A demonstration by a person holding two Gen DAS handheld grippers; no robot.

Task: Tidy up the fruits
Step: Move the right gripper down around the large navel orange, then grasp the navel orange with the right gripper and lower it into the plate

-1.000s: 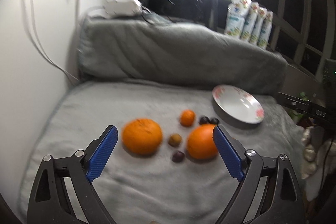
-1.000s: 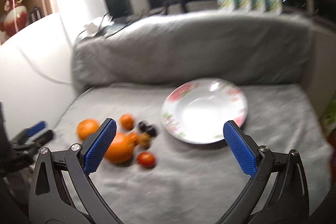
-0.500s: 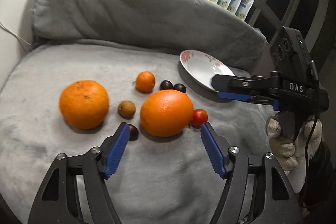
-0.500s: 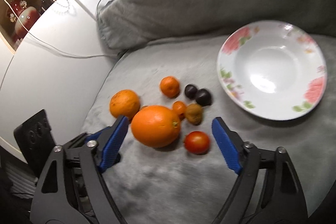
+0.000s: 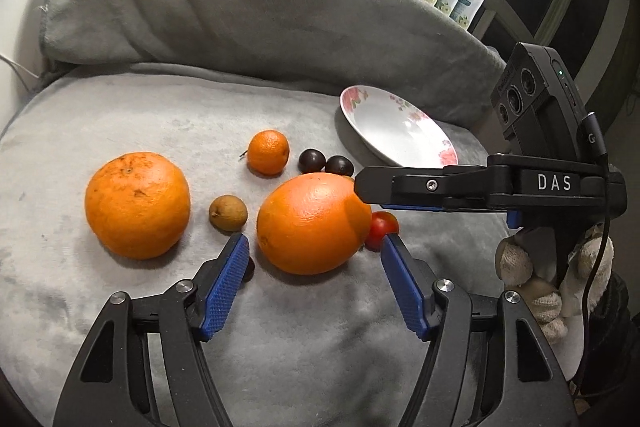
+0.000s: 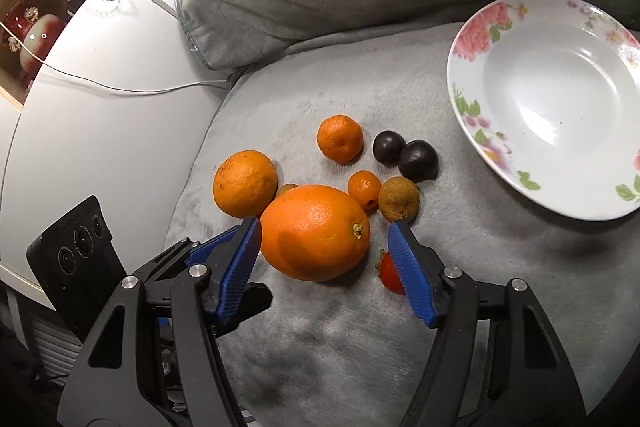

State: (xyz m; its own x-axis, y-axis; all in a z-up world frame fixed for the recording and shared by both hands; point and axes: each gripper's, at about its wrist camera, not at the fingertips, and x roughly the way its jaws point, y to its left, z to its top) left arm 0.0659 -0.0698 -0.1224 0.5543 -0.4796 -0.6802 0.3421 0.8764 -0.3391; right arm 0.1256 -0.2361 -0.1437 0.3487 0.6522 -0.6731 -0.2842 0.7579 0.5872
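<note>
Fruits lie in a loose cluster on the grey blanket (image 5: pixel 120 307), and we hold both grippers low over them. Our left gripper (image 5: pixel 314 247) has its blue pads on either side of the near end of the big orange (image 5: pixel 312 223); they do not press it, so it is released. Our right gripper (image 6: pixel 324 231) has just been narrowing its jaws, and the same orange (image 6: pixel 316 231) sits between its pads, very close to the left one, but we see no firm grip. A second large orange (image 5: pixel 136 205) rests well to the left, a mandarin (image 5: pixel 268 151) behind, two dark plums (image 6: pixel 404 153) beside it, a brown longan (image 5: pixel 228 213) between the oranges, and a tomato (image 5: pixel 380 225) just beside the big orange. The flowered plate (image 6: pixel 472 43) stands apart on the right, holding nothing.
</note>
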